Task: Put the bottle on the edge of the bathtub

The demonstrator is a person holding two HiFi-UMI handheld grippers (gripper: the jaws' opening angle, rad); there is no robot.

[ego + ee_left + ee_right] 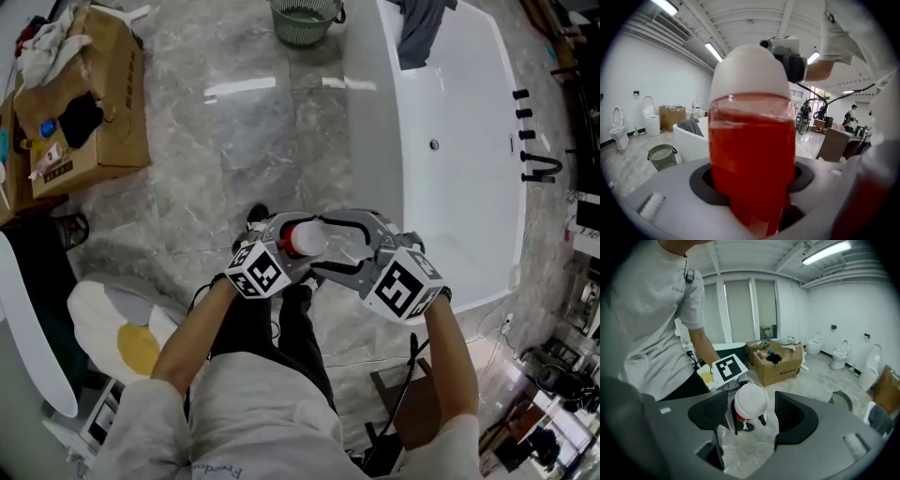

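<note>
The bottle [752, 154] fills the left gripper view: red liquid, white rounded top, sitting right between the jaws with the dark pads pressed on both sides. So the left gripper [286, 246] is clamped on it. The right gripper [752, 416] faces it from the other side with its jaws spread. Its own view shows the white cap [751, 400] between the pads with a gap each side, so I'd say it isn't holding anything.

Both tools are bunched together in front of the person's legs, over the marble floor [262, 141]. The bathtub [392, 141] is ahead and to the right of them, well apart.

Progress-wise, I'd call pickup done, with the carry and the set-down on the edge still to go.

Only the head view shows the whole tub rim and the cloth [419, 28] draped over its far end. Only the right gripper view shows those gaps around the cap.
</note>
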